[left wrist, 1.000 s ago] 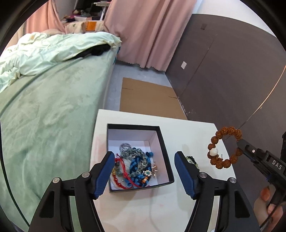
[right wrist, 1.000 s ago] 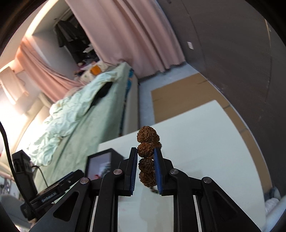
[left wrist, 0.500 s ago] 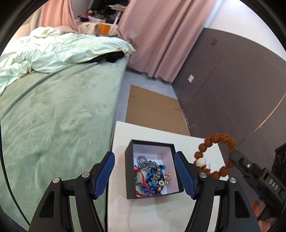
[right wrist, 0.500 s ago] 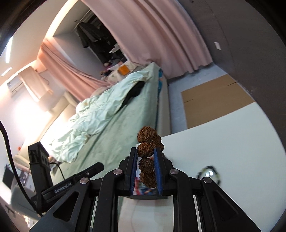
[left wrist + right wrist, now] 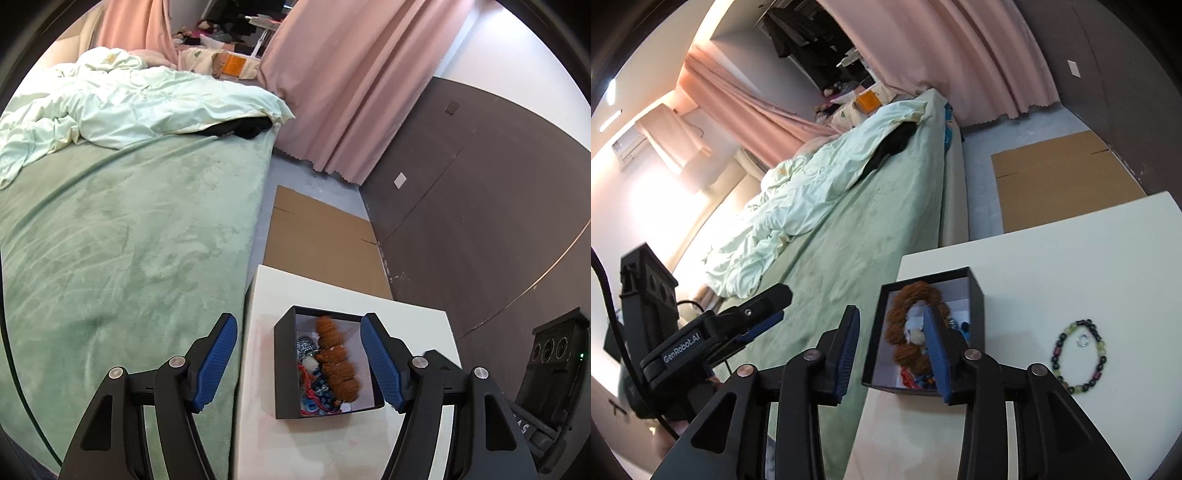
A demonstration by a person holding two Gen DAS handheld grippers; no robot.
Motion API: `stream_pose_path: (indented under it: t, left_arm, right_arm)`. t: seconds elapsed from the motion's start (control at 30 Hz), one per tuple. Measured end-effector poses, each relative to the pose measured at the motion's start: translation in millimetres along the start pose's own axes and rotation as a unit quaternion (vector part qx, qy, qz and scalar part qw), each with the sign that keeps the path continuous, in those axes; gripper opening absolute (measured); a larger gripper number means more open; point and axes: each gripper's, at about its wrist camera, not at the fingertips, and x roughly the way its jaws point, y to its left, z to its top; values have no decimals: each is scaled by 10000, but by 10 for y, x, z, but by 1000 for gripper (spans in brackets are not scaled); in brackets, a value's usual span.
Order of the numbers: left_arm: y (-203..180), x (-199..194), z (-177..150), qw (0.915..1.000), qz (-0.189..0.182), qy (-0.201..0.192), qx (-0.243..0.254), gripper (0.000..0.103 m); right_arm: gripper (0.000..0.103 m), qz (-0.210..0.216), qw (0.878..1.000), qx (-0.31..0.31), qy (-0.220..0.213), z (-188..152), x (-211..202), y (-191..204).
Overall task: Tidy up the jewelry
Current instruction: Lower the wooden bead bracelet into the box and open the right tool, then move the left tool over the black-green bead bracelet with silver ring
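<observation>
With both the right gripper [image 5: 892,345] and left gripper [image 5: 297,363] spread and empty above the box [image 5: 975,295], I'd lift the right clear of the brown bracelet [image 5: 905,321] inside before reaching right of the box for the green bracelet [image 5: 1058,354].

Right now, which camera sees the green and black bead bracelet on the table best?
The right wrist view. The green and black bead bracelet lies whole on the white table, beside the black box. The left wrist view does not show it at all.

Rough brown seed beads [image 5: 338,363], matt black box [image 5: 286,369], plush, perhaps velvet, bedspread [image 5: 122,240].
</observation>
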Motion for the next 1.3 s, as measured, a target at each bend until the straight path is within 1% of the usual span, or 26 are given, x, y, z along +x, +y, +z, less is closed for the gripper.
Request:
stream_pose_path:
  t: [0.2, 0.33, 0.4, 0.53, 0.73, 0.9, 0.93, 0.97, 1.0, 1.07, 1.23, 1.3]
  left_arm:
    - [-132, 33, -68, 9998, -57, 84, 156, 70]
    - [-289, 73, -143, 9992, -133, 159, 349, 70]
    - [-376, 105, -186, 9986, -171, 209, 462, 70]
    - [-564, 168, -278, 9970, -257, 297, 667, 70]
    - [-809, 248, -413, 9936, -360, 424, 988, 70]
    - [-1039, 314, -557, 9889, -445, 539, 1310, 70]
    - [-1079, 325, -583, 9880, -452, 552, 1370, 70]
    - [-1133, 341, -618, 9867, -458, 567, 1456, 70]
    - [-1177, 359, -641, 9856, -466, 581, 1517, 70]
    - [-1250, 388, -693, 9834, -502, 635, 1622, 70]
    - [-1450, 490, -864, 9771, -531, 820, 1888, 70]
    - [-1518, 555, -932, 9754, -524, 917, 1933, 65]
  right_arm:
    - [38, -244, 9991, 269, -209, 4, -355, -286]
    - [38, -466, 9972, 513, -294, 5, -540, -470]
    - [38, -507, 9960, 653, -327, -3, -624, -568]
    - [38, -633, 9945, 766, -343, -9, -750, -676]
    - [38, -883, 9915, 924, -243, -37, -885, -842]
    - [38, -1083, 9876, 1126, -168, -53, -995, -1006]
    - [40, -1110, 9871, 1149, -139, -63, -1003, -1024]
    - [49, -1138, 9865, 1173, -92, -66, -1011, -1052]
    - [62, -1166, 9861, 1183, -53, -67, -1017, -1069]
    - [70, -1262, 9848, 1190, 19, -79, -1035, -1100]
    - [70, -1374, 9820, 1259, 307, -129, -1042, -1246]
    - [70, -1421, 9800, 1345, 355, -144, -1056, -1316]
